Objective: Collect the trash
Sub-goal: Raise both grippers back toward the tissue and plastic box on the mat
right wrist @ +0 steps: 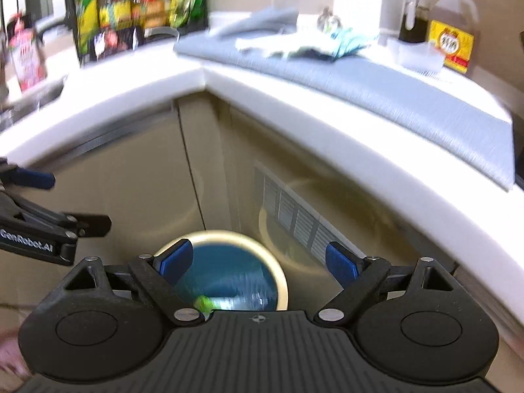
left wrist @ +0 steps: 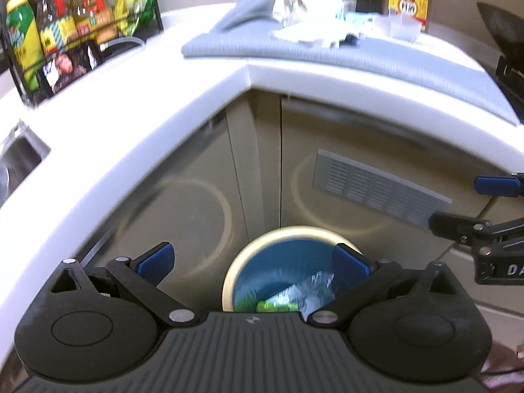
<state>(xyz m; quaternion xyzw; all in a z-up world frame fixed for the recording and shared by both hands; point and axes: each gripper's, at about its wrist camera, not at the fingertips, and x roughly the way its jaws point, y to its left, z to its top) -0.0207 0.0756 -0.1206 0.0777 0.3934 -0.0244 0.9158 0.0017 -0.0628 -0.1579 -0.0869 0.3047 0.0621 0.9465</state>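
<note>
A home kitchen: corner countertop [left wrist: 137,104], sink [left wrist: 16,160], condiment rack [left wrist: 75,26] and oil jug [right wrist: 453,29]

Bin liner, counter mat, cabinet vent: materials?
Bin liner: thin glossy blue plastic film, by its sheen. Counter mat: grey-blue woven or textured fabric, matte, streaked grain; blurred, so unsure. Cabinet vent: slotted grey panel, metal or plastic, can't tell.
</note>
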